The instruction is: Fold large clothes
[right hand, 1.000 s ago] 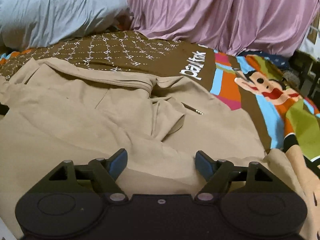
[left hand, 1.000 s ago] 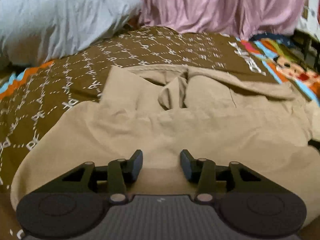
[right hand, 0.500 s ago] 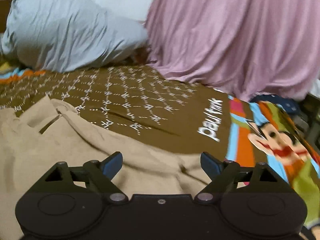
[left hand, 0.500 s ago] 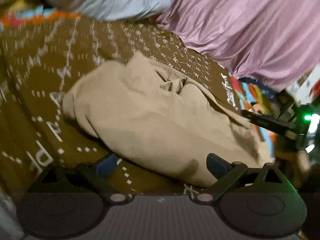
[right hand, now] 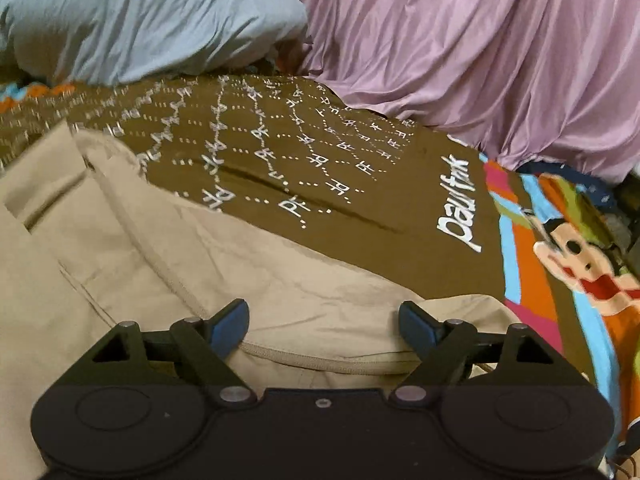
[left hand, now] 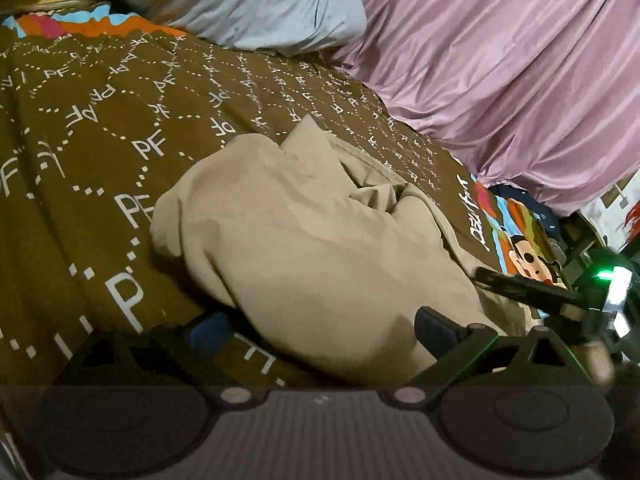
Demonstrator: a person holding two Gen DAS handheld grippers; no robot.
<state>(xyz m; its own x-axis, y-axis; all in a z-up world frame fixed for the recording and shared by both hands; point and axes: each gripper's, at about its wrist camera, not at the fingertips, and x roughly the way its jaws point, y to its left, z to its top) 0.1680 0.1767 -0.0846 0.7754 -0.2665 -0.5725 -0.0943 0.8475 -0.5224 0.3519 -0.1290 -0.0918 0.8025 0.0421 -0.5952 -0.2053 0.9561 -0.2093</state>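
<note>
Left wrist view: your left claw (left hand: 318, 326), jaws just opened wide, holds nothing — the tan garment (left hand: 320, 248) lies bunched on the bed (left hand: 80, 160).

Right wrist view: your right claw (right hand: 324, 322) hangs spread over the hem. Repositioning step; next, grip an edge.

A bed is covered by a brown bedspread (right hand: 320, 184) printed with dotted white lines and "PF" letters, with a bright cartoon panel (right hand: 580, 256) at its right side. A pale blue pillow (right hand: 132, 20) lies at the head, and beside it hangs a pink curtain (right hand: 480, 48) in shiny folds. The light is dim and warm, and a small green light (left hand: 606, 276) glows at the right edge of the left view.
</note>
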